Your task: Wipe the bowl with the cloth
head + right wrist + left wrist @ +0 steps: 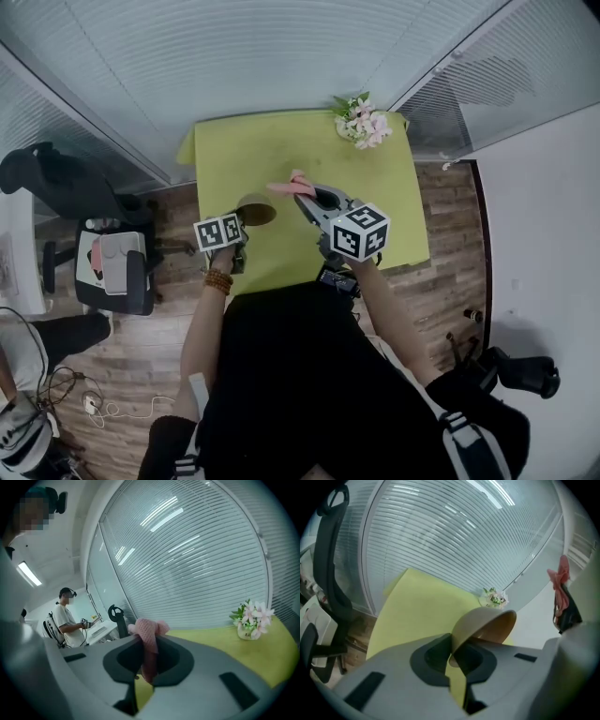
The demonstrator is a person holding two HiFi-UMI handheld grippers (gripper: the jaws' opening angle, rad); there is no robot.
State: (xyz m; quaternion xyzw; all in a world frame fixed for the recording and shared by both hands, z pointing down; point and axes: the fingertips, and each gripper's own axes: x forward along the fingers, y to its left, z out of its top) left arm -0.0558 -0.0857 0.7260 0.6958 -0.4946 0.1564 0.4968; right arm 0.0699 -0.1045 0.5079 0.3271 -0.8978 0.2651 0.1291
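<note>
**A:** Starting with the left gripper. Gripping anything?

**B:** Yes: fingers pressed together on the rim of a tan round bowl with a brown inside. Tipped on its side, mouth turned toward the right fingers.

**A:** And the right gripper?

**B:** Fingers clamped on a pink knitted cloth. Bunched above the fingertips, with one strip hanging down between them.

**A:** Touching the bowl?

**B:** No. Near the left fingers, just past the bowl's rim, but apart from it.

**A:** Underneath?

**B:** A yellow-green covered bench, below both pairs of fingers. Cannot tell whether in contact with the bowl.

**A:** Anything else around?

**B:** A small vase of pink and white flowers, well beyond the right fingers at the bench's far corner. A black office chair on the wooden floor, well off to the outer side of the left fingers.
</note>
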